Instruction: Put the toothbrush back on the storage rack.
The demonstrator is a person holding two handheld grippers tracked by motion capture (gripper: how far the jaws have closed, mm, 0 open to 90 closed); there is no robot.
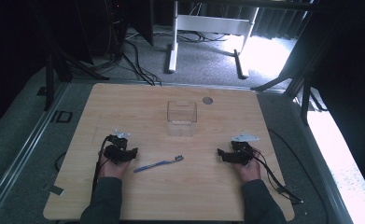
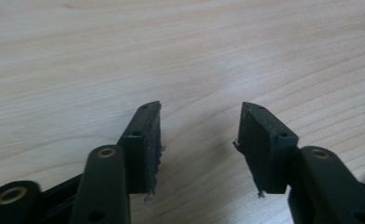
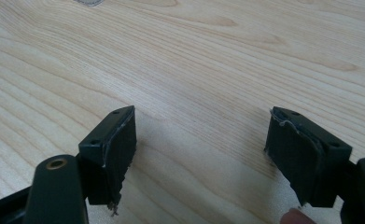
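High view. Counter (image 1: 124, 100): light wood-grain top with rounded corners, on grey floor. Toothbrush (image 1: 159, 164): blue, lying flat on the near-centre of the counter, brush head toward the right and slightly far, handle end pointing near-left. Clear plastic container (image 1: 182, 118): open-topped, upright, at the centre, farther than the toothbrush and well apart from it. Small round grey disc (image 1: 207, 100): set in the counter surface just beyond the container, to its right. Left claw (image 1: 134, 151): held in the person's left hand at the near-left, resting low at the counter, jaw tips pointing right, just beside the handle end of the toothbrush, no contact seen. Right claw (image 1: 220, 153): held in the right hand at the near-right, jaw tips pointing left, well apart from the toothbrush head. Both carry a pale plate on top and a trailing black cable. White desk frame (image 1: 208, 23): on the floor beyond the counter.

Left gripper view. Left claw (image 2: 200, 140): released, jaws spread wide, bare counter grain between them, nothing held. Pad edges frayed.

Right gripper view. Right claw (image 3: 201, 154): released, jaws spread wide, bare counter between them, nothing held. A fingertip (image 3: 296, 217) shows at the bottom edge beside the right-hand jaw.
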